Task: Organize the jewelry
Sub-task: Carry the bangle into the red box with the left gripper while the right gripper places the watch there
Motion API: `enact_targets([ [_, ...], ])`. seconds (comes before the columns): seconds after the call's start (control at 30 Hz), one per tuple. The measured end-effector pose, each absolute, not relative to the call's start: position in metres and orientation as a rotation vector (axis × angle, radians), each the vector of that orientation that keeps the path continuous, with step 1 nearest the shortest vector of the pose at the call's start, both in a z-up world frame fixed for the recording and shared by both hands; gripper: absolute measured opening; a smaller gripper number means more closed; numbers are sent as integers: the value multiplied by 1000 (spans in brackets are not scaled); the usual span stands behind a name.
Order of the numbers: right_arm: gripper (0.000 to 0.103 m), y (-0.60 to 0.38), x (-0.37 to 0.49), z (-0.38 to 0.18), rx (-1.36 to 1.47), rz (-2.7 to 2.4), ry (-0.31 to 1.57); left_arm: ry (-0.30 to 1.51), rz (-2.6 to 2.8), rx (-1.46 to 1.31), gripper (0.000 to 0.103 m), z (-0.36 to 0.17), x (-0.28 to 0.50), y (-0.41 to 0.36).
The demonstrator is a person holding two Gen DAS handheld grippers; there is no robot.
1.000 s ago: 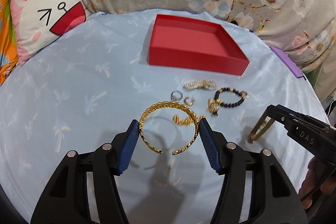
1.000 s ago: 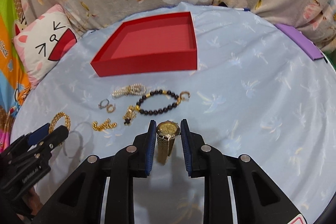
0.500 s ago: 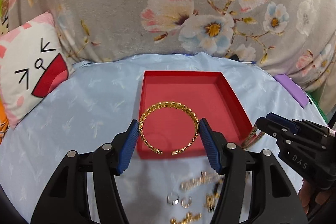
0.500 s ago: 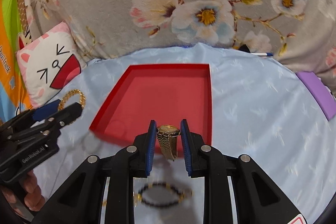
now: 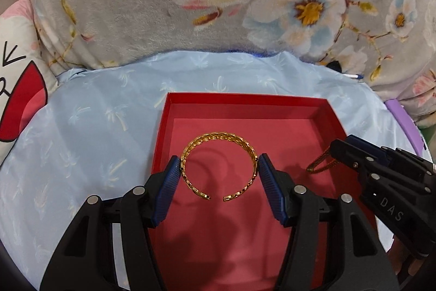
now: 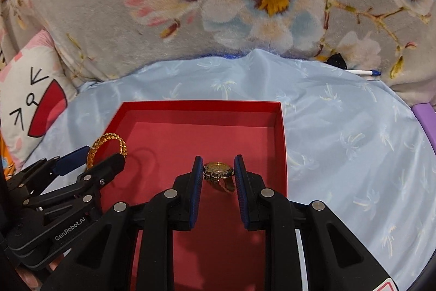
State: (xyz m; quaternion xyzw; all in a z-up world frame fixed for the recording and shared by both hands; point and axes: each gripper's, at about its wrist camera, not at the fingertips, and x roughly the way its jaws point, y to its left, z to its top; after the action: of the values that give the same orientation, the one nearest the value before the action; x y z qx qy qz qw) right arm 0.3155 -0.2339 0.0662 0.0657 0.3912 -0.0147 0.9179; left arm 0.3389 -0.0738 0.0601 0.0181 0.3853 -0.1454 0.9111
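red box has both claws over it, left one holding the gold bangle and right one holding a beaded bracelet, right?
Not quite. The right claw holds a gold watch, not a beaded bracelet, as the right wrist view shows. The rest stands: both claws are over the red box, and the left claw holds the gold bangle.

Gold bangle [image 5: 219, 164], watch [image 6: 218, 170] — above red box [image 5: 245, 102].

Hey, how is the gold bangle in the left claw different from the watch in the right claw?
The gold bangle is an open, braided-looking cuff with a gap; the gold watch has a round face and a mesh band hanging below. The bangle spans a wide-set left claw; the watch sits in a narrower right claw. Both are gold-coloured, gripped between blue pads, and held over the red tray.
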Motion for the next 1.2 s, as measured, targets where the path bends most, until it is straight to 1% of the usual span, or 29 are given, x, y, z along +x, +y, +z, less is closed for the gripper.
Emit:
enact_targets([
  [0.23,23,-236,333,48,117,-41,842,842,-284,53,58,43,361,-79],
  [0.27,26,-237,331,50,119,-43,828,842,-279,50,59,42,362,-79],
  [0.3,33,-237,330,52,112,-51,814,842,-278,51,62,42,363,-79],
  [0.33,35,-238,327,55,104,-66,793,839,-274,50,67,42,363,-78],
  [0.37,38,-239,324,58,102,-76,778,833,-271,48,69,43,363,-78],
  [0.4,38,-241,320,60,106,-77,766,825,-270,47,73,44,361,-77],
  [0.43,38,-242,316,63,108,-77,759,819,-267,49,75,46,360,-77],
  [0.57,39,-246,294,73,116,-72,734,793,-256,51,75,54,347,-72],
  [0.73,40,-240,244,81,112,-53,706,763,-253,49,75,64,311,-58],
  [0.8,44,-238,220,81,123,-43,702,753,-240,54,75,65,290,-51],
  [0.9,46,-235,184,77,149,-23,708,736,-219,84,76,64,256,-44],
  [1.03,46,-229,136,67,162,-18,729,736,-214,98,77,53,207,-30],
  [1.2,46,-223,87,48,176,-28,765,784,-216,54,77,32,155,-10],
])
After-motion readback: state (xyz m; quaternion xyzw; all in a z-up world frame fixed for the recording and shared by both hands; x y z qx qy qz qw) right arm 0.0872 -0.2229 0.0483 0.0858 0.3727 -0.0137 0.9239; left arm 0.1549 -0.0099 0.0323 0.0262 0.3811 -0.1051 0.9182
